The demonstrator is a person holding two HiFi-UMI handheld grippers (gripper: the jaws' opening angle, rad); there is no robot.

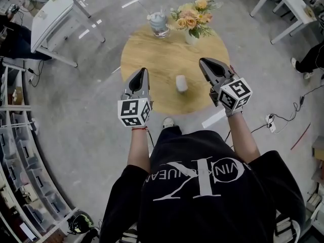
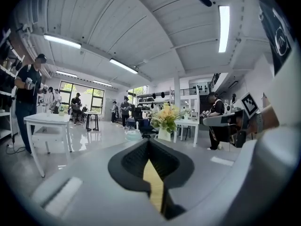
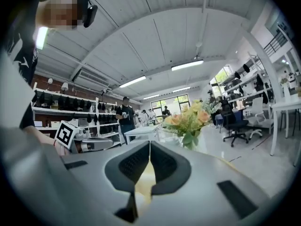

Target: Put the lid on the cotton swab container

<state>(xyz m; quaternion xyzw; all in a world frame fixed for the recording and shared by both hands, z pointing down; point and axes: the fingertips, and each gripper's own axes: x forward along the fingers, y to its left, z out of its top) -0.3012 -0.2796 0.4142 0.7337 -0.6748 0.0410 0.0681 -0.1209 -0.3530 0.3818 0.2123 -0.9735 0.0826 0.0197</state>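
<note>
The left gripper (image 1: pixel 142 72) and right gripper (image 1: pixel 203 64) are shut tight with nothing in them, held up off the table (image 1: pixel 152 65), likely done or waiting; the swab tub (image 1: pixel 181 83) stands between them.

I'm looking down on a round wooden table (image 1: pixel 162 59) standing on a grey floor (image 1: pixel 91 100). At its far edge a clear jar (image 1: pixel 159 25) sits just left of a white vase of yellow and peach flowers (image 1: pixel 192 33). Well apart from them, towards the near edge, stands a small white cylinder (image 1: pixel 181 83).
</note>
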